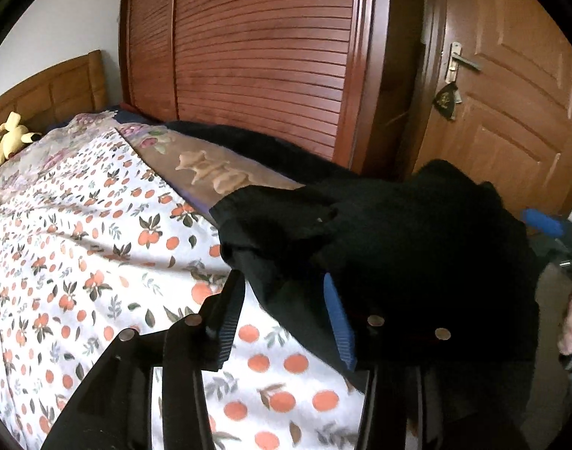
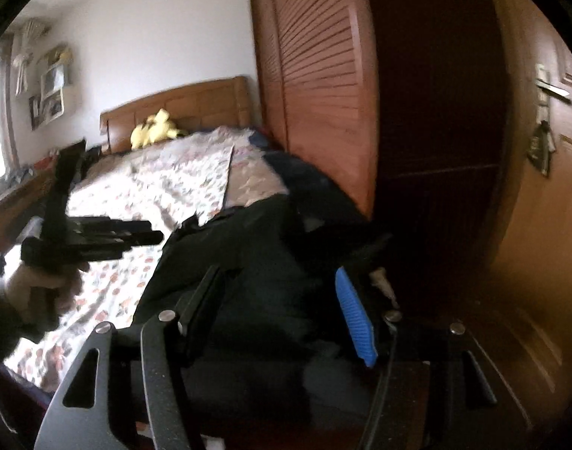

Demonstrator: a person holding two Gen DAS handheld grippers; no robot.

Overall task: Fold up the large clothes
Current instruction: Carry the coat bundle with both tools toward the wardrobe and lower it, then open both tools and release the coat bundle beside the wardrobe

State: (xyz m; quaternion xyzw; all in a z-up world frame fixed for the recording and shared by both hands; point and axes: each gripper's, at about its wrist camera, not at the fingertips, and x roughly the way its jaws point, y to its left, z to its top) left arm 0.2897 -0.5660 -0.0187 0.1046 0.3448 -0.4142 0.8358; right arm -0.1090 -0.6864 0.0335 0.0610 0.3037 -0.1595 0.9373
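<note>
Your left gripper stands with its jaws spread; the black garment drapes over the right finger and hangs into the gap, but the pads are not pressing on it. Your right gripper is likewise spread, with dark cloth lying between and below the fingers; no pinch shows. The black garment sits bunched at the bed's edge nearest the louvred wardrobe, on the orange-print quilt. Its heap runs lengthwise along that edge, from the near corner toward the headboard; which end is collar or hem you cannot tell. A yellow plush toy lies at the headboard end, well apart from the garment.
</note>
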